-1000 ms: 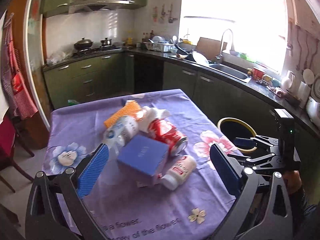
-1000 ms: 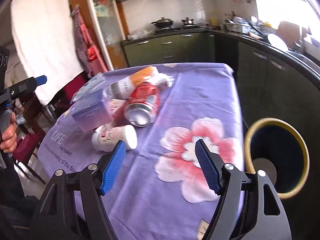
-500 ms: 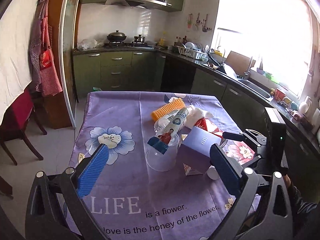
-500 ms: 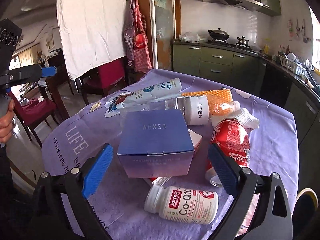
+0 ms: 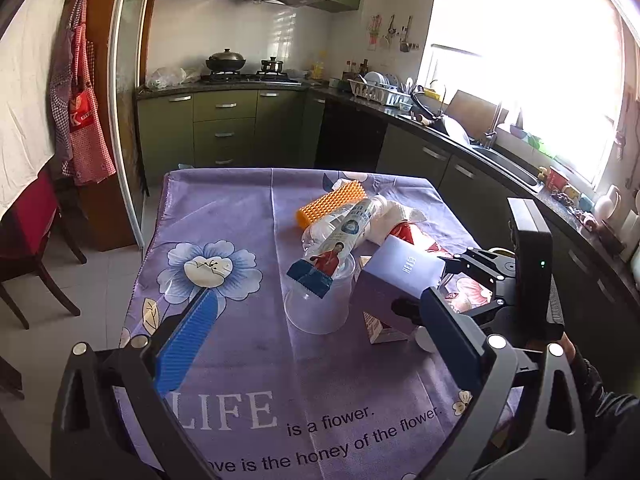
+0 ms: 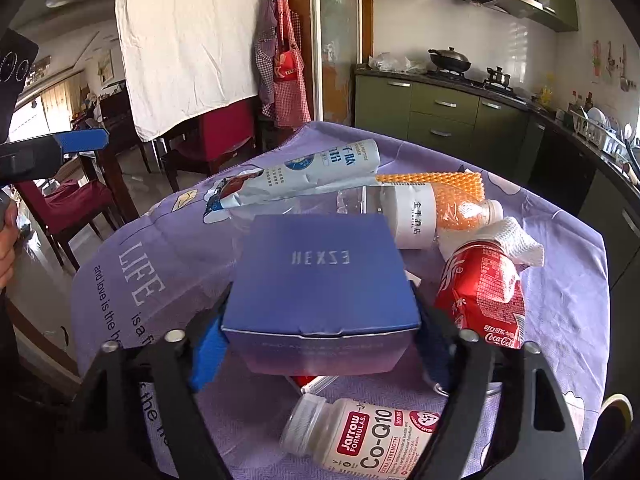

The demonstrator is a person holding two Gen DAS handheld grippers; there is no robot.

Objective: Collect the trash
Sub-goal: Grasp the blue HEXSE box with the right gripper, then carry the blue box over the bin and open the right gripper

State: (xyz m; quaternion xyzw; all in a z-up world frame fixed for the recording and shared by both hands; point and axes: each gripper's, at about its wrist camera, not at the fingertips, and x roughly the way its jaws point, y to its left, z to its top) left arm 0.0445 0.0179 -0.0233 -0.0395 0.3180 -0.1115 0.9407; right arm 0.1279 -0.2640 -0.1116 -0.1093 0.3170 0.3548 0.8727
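Trash pile on the purple tablecloth [image 5: 224, 224], right gripper [image 6: 320, 344] at the blue box [image 6: 320, 276].
Its jaws had just been closing, pads against the box's sides; the left gripper [image 5: 320, 328] hung spread wide and empty, near a clear cup [image 5: 320, 308].

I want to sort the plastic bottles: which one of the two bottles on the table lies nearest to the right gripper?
The white pill bottle with the red Co-Q10 label, lying on its side just below the right gripper. The other, a clear bottle with a white label, lies farther back beside the orange mesh.
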